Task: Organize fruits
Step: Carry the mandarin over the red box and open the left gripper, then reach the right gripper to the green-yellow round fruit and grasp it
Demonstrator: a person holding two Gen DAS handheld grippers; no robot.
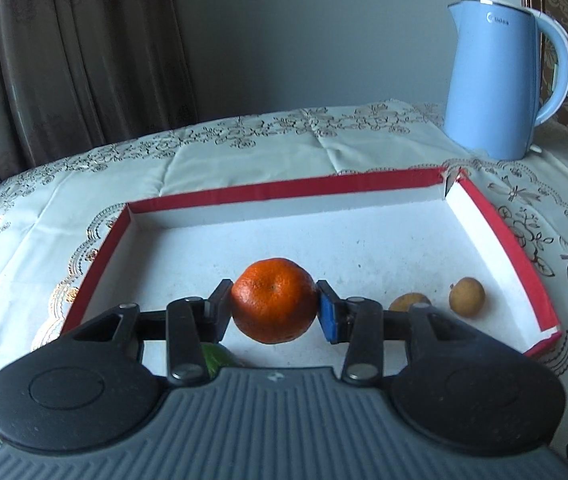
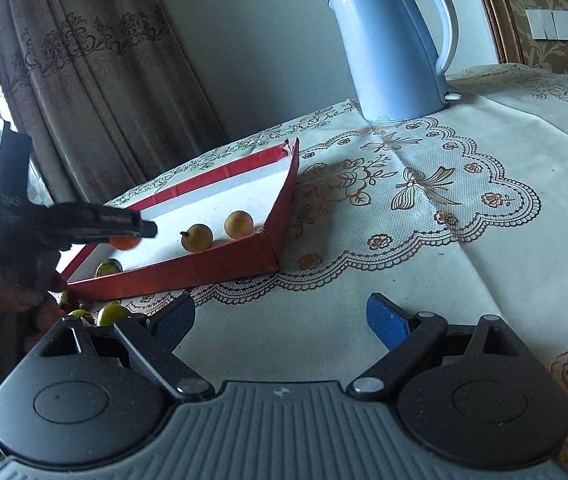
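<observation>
Orange mandarin; red-rimmed white tray; pale blue kettle; cream tablecloth, gold floral print; brown curtain.

A dimpled, slightly glossy skin is seen on the round orange mandarin. The shallow red-edged cardboard tray looks matt, its white floor speckled. The cream embroidered tablecloth appears woven; the pale blue plastic kettle is smooth and satiny.

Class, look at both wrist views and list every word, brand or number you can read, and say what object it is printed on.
"Midea", partly blurred so it reads closer to "idea": grey logo lettering near the top of the pale blue plastic electric kettle.
Faint pale marks on the black body of the left gripper, seen from the right wrist view: too blurred to read.
Nothing else carries text.
</observation>
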